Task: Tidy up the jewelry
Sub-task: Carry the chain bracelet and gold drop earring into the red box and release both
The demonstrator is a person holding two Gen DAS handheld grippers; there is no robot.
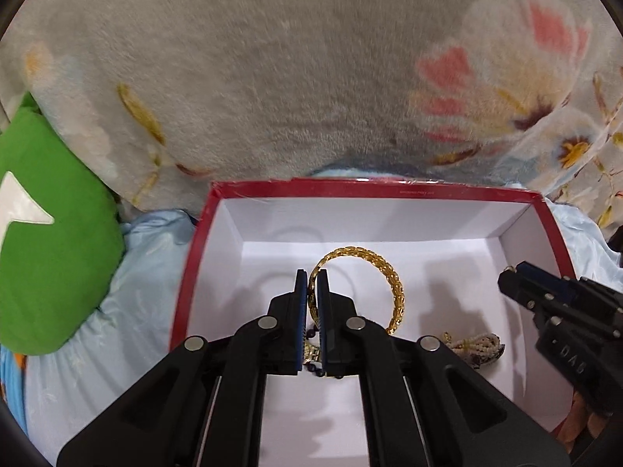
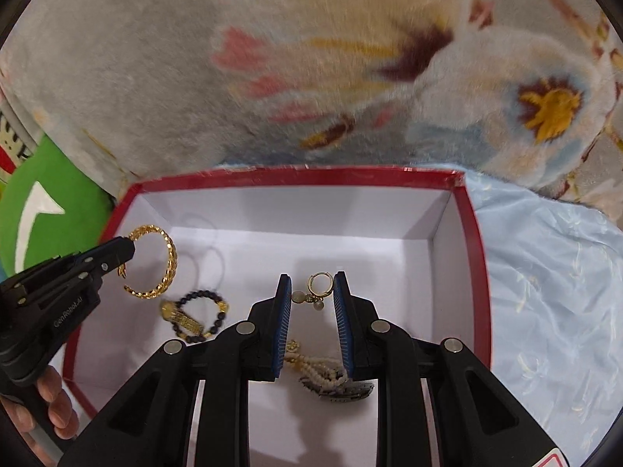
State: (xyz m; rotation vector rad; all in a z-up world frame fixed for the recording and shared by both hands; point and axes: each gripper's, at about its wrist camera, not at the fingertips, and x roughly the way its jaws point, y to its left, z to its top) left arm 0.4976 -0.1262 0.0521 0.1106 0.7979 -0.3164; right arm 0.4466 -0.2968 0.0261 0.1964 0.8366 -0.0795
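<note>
Left gripper (image 1: 311, 284): jaws clenched on a gold bangle (image 1: 391, 284), an open hoop of braided metal, curving out to the right of the jaws and held above the box floor. Just under these jaws, a dark bead bracelet (image 1: 311, 334), mostly hidden here. Shown whole only in the right wrist view (image 2: 198, 317): round matt beads with a gold link part, left of the right jaws.

Right gripper (image 2: 311, 284): jaws apart, ribbed blue pads. Between the tips, a small gold hoop earring (image 2: 320, 283) with pale drops; cannot tell if grasped or only lying behind. Below these jaws, a cream beaded tassel (image 2: 331, 373).

At the left edge, a hand (image 2: 54, 408) on the other handle.

Around everything, a box (image 2: 296, 175), white card inside, glossy red rim. Beside it, shiny pale blue sheet (image 2: 545, 272). Further, a green cushion (image 1: 50, 233) and a plush floral blanket (image 1: 272, 58).
</note>
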